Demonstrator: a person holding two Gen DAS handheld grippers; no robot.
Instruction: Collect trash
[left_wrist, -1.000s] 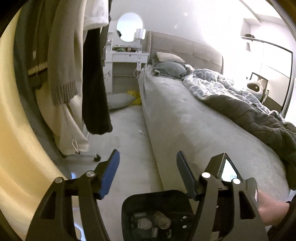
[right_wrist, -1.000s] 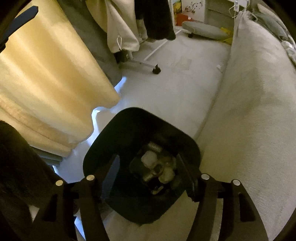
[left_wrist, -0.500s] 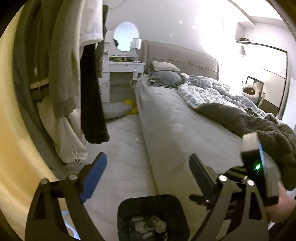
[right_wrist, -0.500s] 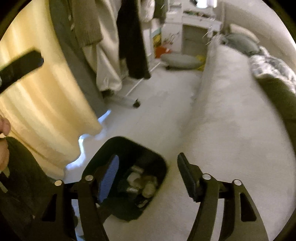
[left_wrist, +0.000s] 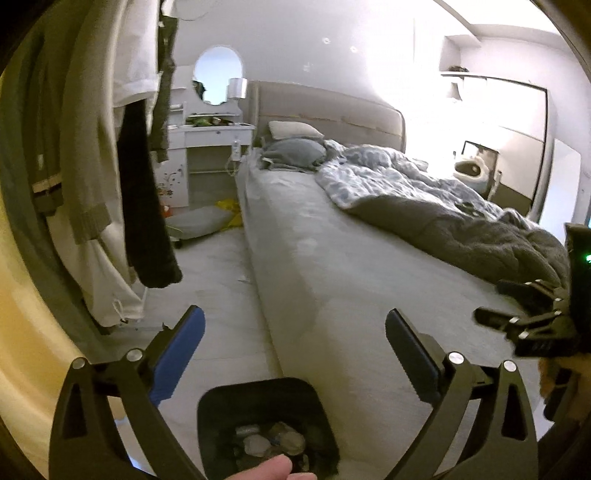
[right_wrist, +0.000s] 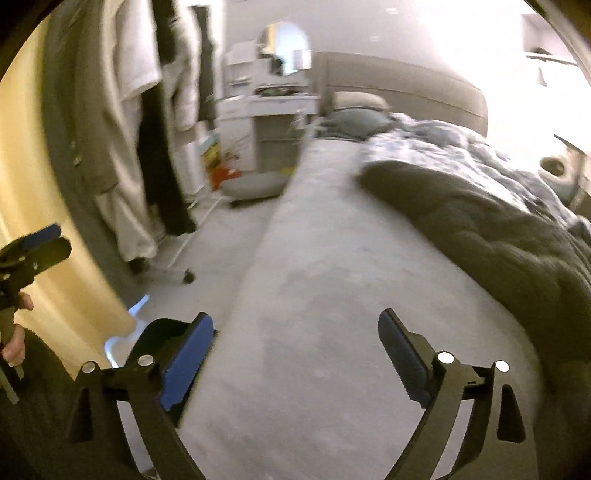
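both grippers are hanging with jaws wide apart and gripping nothing, the left gripper (left_wrist: 293, 345) above the floor (left_wrist: 218, 295) beside the bed (left_wrist: 351, 280), the right gripper (right_wrist: 295, 350) over the bed. the black trash bin (left_wrist: 258, 402) is sitting on the floor against the bed's side, crumpled trash (left_wrist: 273, 443) lying inside it.

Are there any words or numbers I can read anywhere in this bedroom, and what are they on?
There are no words or numbers that can be read.
The colourful things beside the white dresser may carry print, but they are too blurred to read.
The trash in the black bin shows no readable label.
The left hand-held gripper and right hand-held gripper carry no markings.
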